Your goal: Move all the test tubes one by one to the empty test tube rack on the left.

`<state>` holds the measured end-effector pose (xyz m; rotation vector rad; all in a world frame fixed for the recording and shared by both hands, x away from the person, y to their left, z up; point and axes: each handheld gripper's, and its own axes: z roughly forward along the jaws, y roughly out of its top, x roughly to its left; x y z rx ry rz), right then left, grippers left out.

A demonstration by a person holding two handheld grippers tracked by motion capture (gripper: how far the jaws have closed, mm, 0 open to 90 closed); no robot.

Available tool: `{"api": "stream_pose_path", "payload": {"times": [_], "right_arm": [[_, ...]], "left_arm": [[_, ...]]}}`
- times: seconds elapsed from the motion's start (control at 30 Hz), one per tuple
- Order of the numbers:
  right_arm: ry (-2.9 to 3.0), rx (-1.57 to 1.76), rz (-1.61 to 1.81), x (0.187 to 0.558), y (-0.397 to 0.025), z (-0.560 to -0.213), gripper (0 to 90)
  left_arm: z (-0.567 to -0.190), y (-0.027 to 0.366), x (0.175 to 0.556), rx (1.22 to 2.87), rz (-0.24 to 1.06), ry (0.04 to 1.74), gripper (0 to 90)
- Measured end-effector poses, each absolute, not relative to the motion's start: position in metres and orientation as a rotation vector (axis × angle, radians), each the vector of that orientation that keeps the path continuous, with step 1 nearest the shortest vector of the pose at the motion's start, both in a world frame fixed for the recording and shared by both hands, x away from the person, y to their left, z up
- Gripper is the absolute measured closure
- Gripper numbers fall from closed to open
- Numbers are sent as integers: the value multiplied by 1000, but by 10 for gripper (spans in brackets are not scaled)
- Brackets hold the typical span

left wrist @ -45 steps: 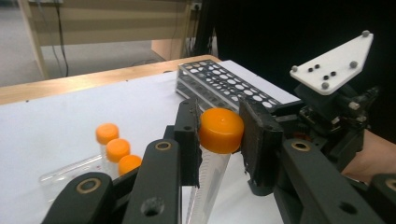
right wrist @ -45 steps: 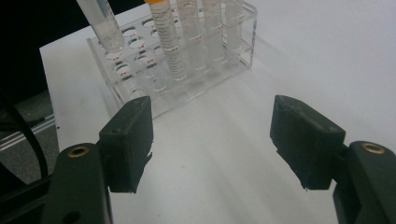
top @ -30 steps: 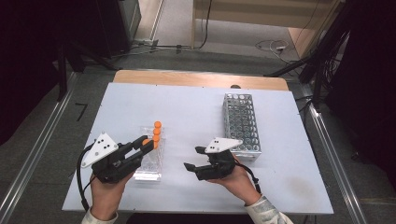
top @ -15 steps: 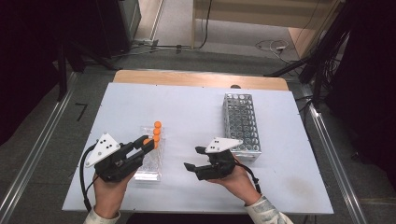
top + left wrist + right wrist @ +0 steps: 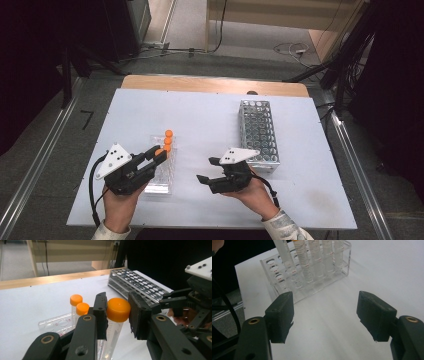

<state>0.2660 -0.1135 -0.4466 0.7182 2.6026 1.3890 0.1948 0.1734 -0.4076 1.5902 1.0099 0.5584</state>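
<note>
A clear plastic tube rack (image 5: 161,178) stands at the table's front left with several orange-capped tubes (image 5: 168,140) in it. My left gripper (image 5: 160,154) is shut on the orange cap of one tube (image 5: 118,309) at the rack's near end; the clear tube body hangs tilted below the jaws. Two more capped tubes (image 5: 79,304) stand behind it. My right gripper (image 5: 205,170) is held open a little above the table, right of the clear rack (image 5: 287,277), its jaws wide apart with nothing between them. The tubes (image 5: 303,260) stand ahead of the right gripper (image 5: 325,312).
An empty metal wire rack (image 5: 257,132) stands at the right middle of the white table (image 5: 210,115), just behind my right hand; it also lies beyond the left jaws as the metal rack (image 5: 135,281). A wooden strip (image 5: 215,85) runs along the far edge.
My left gripper has crept slightly to the right with the orange-capped tube between its jaws. The right gripper has stayed still and open.
</note>
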Motion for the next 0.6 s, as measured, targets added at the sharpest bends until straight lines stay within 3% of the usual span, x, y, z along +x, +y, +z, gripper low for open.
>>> {"api": "stream_pose_path", "payload": {"times": [0.6], "right_arm": [[2602, 717, 1389, 266, -115, -446, 286]], "left_arm": [[-417, 166, 194, 1638, 580, 1018, 699]]}}
